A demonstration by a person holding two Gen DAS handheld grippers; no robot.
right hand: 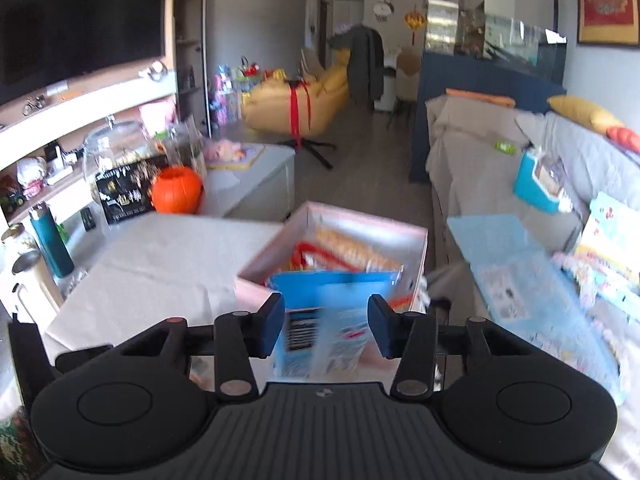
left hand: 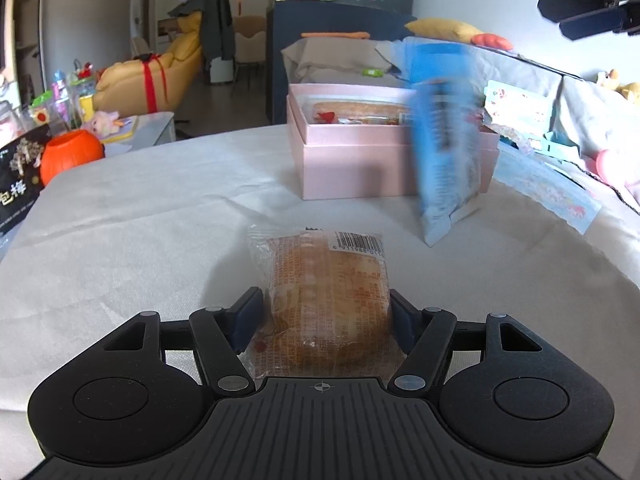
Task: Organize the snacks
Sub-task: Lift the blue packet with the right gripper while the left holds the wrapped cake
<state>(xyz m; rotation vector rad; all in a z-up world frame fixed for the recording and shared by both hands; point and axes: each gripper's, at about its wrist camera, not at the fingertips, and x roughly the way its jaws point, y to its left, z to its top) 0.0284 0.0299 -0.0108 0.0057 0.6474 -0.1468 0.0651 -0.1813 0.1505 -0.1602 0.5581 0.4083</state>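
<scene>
A bread packet [left hand: 328,292] in a clear wrapper with orange print lies on the white tablecloth [left hand: 160,220]. My left gripper [left hand: 326,316] is shut on its two sides. A blue snack packet [left hand: 444,140], blurred, stands tilted in front of the open pink box [left hand: 352,168]. Inside the box lies a long bread packet [left hand: 360,110]. My right gripper [left hand: 588,4] hangs high at the upper right, clear of the blue packet. In the right wrist view that gripper [right hand: 328,322] is open, with the blue packet [right hand: 316,292] below its fingers and the pink box [right hand: 360,220] beyond.
An orange pumpkin bucket [left hand: 72,152] and a black bag [left hand: 16,184] sit at the table's left edge. Light blue patterned lids and boxes [left hand: 548,188] lie on the sofa to the right. A teal bottle [right hand: 52,240] and a steel cup [right hand: 32,276] stand at the far left.
</scene>
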